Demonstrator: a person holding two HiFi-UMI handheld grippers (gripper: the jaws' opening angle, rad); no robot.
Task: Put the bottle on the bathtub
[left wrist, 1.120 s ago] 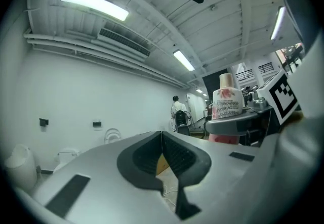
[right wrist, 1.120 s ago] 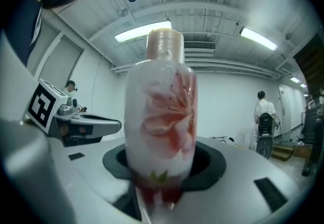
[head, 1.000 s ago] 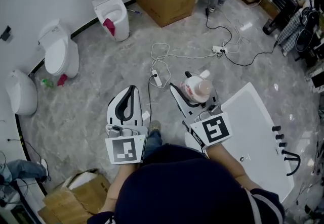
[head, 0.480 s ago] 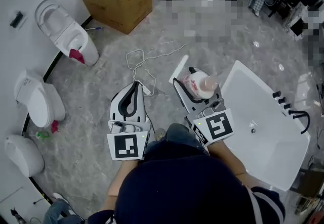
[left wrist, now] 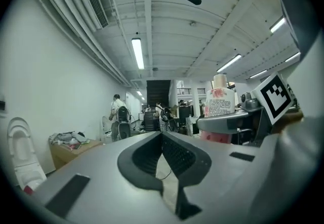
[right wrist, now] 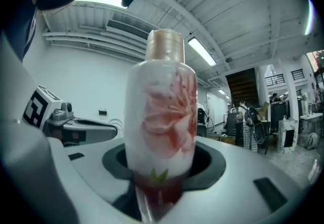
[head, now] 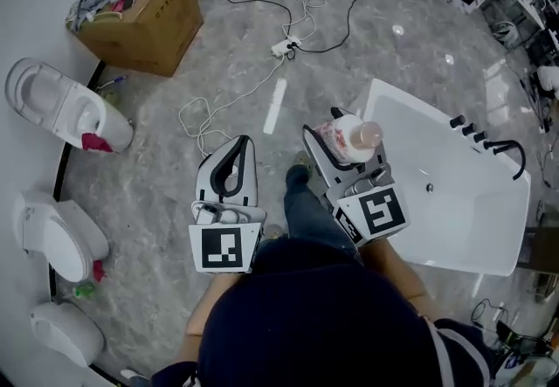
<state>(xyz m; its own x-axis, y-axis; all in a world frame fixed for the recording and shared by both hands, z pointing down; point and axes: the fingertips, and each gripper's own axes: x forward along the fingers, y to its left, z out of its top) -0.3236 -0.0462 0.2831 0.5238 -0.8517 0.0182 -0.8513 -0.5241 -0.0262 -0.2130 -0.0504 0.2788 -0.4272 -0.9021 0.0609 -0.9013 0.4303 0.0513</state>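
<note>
Bottle (head: 351, 137) is clamped between the jaws of right gripper (head: 343, 139). Bathtub (head: 476, 210) is seen just to its right. Left gripper (head: 230, 167) is held alongside, jaws together, nothing gripped.

Bathtub (head: 463, 219) rim open along its left edge, just beside the right gripper (head: 327, 127) clamping the bottle (head: 349, 141), basin bare inside; black taps (head: 470, 129) and spout (head: 507, 149) crowd the far right edge; white cables (head: 203, 114) litter floor to the left.
</note>
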